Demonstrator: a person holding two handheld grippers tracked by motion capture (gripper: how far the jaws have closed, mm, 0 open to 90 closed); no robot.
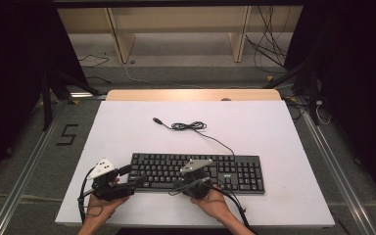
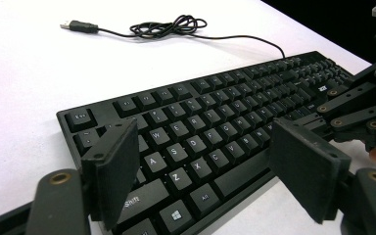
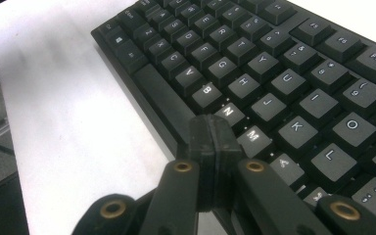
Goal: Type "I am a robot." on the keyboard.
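Bench (image 1: 127,122) is white, with the keyboard (image 1: 196,172) flat on its near half. Long axis runs left-right across the person, and the front edge faces both hands.

Keyboard cable (image 1: 210,137) leaves the back edge and loops away toward the far side, ending in a loose USB plug (image 1: 157,120). It lies well clear of both tools.

Left tool (image 1: 129,177) sits at the keyboard's left end with its jaws spread wide and nothing between them. In the left gripper view its pads (image 2: 112,166) straddle the left corner keys and the front edge, low over the letter block.

Right tool (image 3: 210,147) is nearer the middle, at the front edge by the space bar. Its jaws are pressed together on nothing, forming one blunt tip. In the right gripper view that tip hovers just short of the N and M keys; I can't tell whether it touches.

Key relation: the keys lie forward and slightly down from the right tip. My read is that the right tool is set up to press keys and the left tool to brace or grip the left end.
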